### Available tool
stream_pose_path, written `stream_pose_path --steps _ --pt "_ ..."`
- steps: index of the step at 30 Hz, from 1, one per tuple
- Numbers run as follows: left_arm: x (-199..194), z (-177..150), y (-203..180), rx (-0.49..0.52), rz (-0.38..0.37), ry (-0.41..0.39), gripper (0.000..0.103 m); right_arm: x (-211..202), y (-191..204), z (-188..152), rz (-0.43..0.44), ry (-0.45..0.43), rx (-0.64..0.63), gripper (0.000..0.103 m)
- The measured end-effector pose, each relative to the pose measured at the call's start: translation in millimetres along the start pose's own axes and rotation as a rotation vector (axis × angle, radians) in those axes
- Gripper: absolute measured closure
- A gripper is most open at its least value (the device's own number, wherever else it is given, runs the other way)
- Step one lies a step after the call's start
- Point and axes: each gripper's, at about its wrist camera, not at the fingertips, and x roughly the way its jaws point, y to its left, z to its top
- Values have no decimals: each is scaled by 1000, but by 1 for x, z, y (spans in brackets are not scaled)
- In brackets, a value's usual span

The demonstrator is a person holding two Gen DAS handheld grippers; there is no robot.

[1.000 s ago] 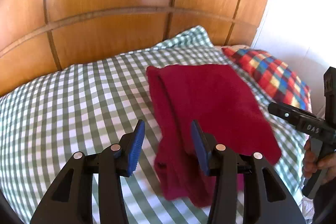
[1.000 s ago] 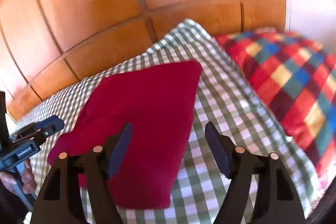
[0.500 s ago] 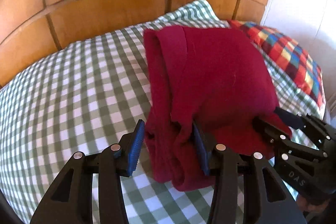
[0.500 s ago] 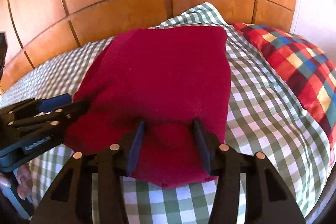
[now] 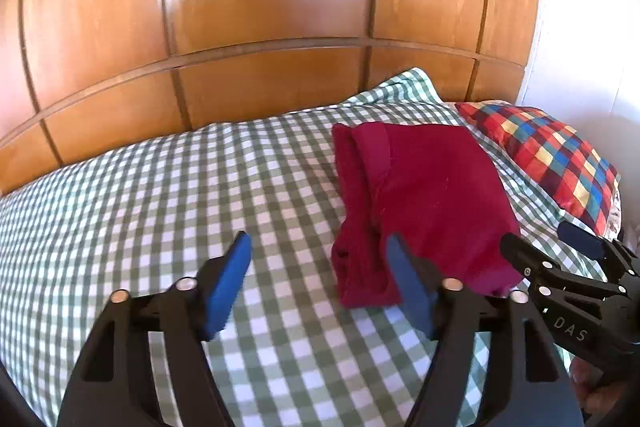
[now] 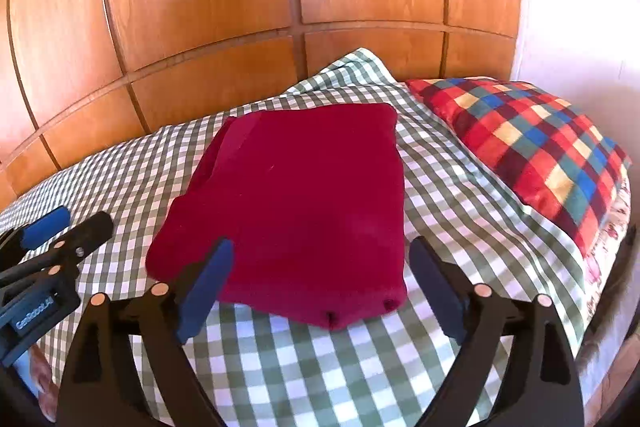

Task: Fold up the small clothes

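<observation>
Two grippers are standing with jaws apart, both having just been opening: our left gripper over bare check, our right gripper framing the near edge of the folded red garment without pressing it. We are losing the garment's layers beneath its top fold. It is lying on the green checked bedspread, beside the plaid pillow, below the wooden headboard.

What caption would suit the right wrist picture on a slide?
Right gripper, jaws just opened, hovers over a folded red garment lying on the green checked bedcover.
</observation>
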Motion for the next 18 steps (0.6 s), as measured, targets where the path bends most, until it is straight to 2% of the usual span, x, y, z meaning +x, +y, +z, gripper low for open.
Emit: stream_pose_path --steps 2,8,9,12,14,18 --pt "-9 -5 5 -13 18 -13 28 -7 3 -4 -23 -12 8 7" --pt "-32 -17 12 -10 49 -42 16 -25 4 -13 -72 -29 48 3" --pt "-34 -18 12 -7 55 -44 10 -27 4 -15 -80 -34 48 3" --pt "-42 -24 11 2 66 -51 8 -37 9 -19 -101 -56 36 3" --pt "-49 -27 10 5 65 -56 4 -41 11 -20 -113 -68 30 3" --pt "-60 -30 7 16 73 -81 4 -47 12 -21 -119 -79 21 3"
